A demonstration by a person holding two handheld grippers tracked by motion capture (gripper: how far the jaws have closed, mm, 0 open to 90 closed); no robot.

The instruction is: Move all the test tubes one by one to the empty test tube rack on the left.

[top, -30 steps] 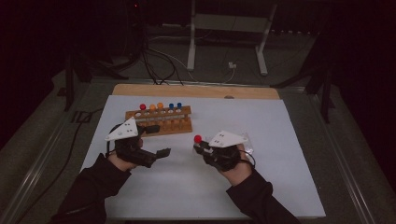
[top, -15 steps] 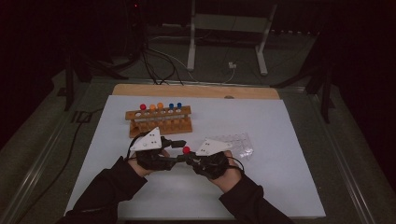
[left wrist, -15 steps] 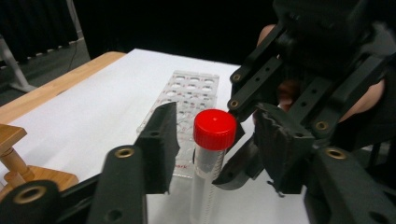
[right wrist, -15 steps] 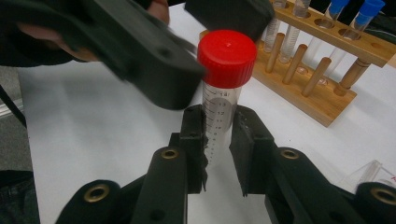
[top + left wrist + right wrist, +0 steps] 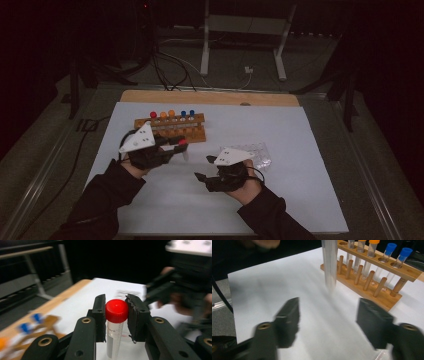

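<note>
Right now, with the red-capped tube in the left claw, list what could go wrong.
1. The left claw grips the red-capped tube only at its cap, so the long body below might swing or slip out.
2. The wooden rack already holds capped tubes, so the hanging tube could knock them on the way in.
3. The right claw stands open close by and could get bumped.

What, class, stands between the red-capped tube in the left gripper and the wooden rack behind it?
Nothing visible. The left gripper holds the red-capped tube just in front of the wooden rack, with bare white mat between.
</note>
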